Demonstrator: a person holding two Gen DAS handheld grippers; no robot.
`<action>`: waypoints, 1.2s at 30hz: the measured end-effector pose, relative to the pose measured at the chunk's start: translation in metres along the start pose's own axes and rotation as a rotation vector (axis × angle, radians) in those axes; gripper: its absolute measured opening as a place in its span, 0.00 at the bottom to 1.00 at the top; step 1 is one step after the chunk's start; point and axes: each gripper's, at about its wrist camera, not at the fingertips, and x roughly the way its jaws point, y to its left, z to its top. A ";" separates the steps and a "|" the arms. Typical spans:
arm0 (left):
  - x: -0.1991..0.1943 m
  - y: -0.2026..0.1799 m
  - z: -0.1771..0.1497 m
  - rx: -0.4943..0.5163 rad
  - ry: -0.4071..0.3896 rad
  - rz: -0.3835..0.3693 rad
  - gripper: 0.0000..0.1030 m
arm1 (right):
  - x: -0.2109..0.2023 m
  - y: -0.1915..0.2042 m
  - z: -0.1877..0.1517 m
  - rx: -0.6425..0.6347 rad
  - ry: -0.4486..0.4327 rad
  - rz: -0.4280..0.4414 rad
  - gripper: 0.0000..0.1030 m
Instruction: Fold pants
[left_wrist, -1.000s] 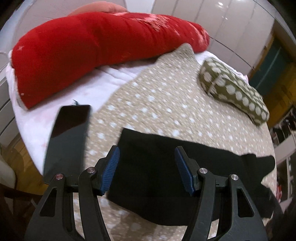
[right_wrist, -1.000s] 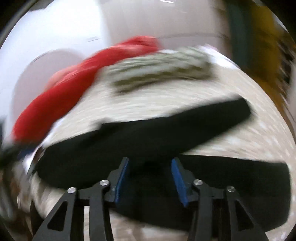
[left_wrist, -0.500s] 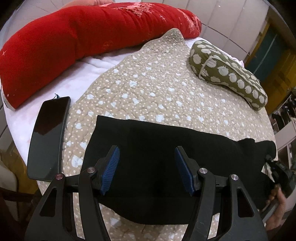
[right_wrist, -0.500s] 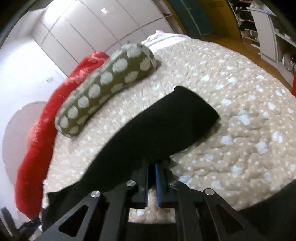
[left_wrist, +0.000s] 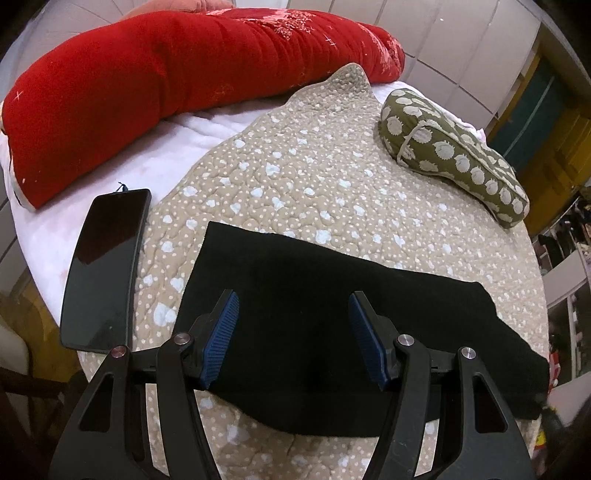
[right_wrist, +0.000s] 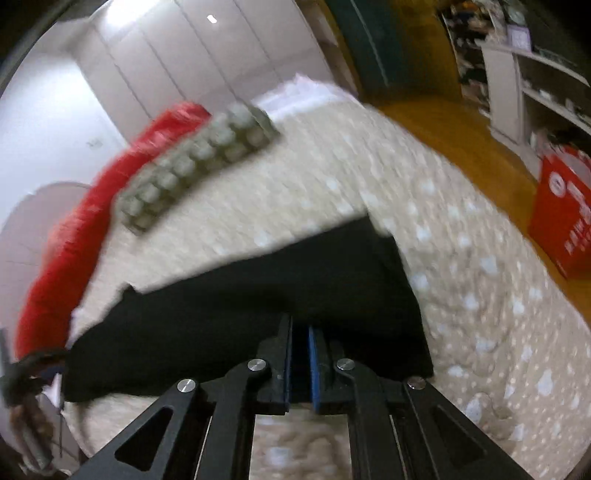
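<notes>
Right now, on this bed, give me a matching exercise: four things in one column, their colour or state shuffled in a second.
Things:
1. pants
2. long pillow
3. phone
4. left claw

States:
A. red, along the far edge
B. open, above black cloth
C. black, spread on the dotted quilt
D. screen dark, lying flat

Pairs: 1-C, 2-A, 3-D, 4-B

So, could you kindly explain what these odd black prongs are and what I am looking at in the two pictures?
The prongs are hand-held grippers, one in each of a person's hands, each carrying a wide-angle camera that looks along its two fingers. One picture comes from the left gripper, whose jaws stand open above black pants lying on a dotted quilt. The other comes from the right gripper, whose jaws are closed at the edge of the pants; the picture is blurred, but it appears to pinch the fabric. Also on the bed: a phone, a red bolster and an olive cushion.
</notes>
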 end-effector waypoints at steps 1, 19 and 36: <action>-0.005 0.002 0.000 0.003 -0.010 0.005 0.60 | 0.000 -0.004 -0.002 0.010 0.028 0.006 0.09; -0.021 0.071 -0.004 -0.138 -0.020 0.116 0.60 | 0.017 0.264 -0.098 -0.796 0.114 0.592 0.33; -0.014 0.098 0.020 -0.231 -0.047 0.092 0.60 | 0.080 0.369 -0.110 -0.866 0.162 0.772 0.00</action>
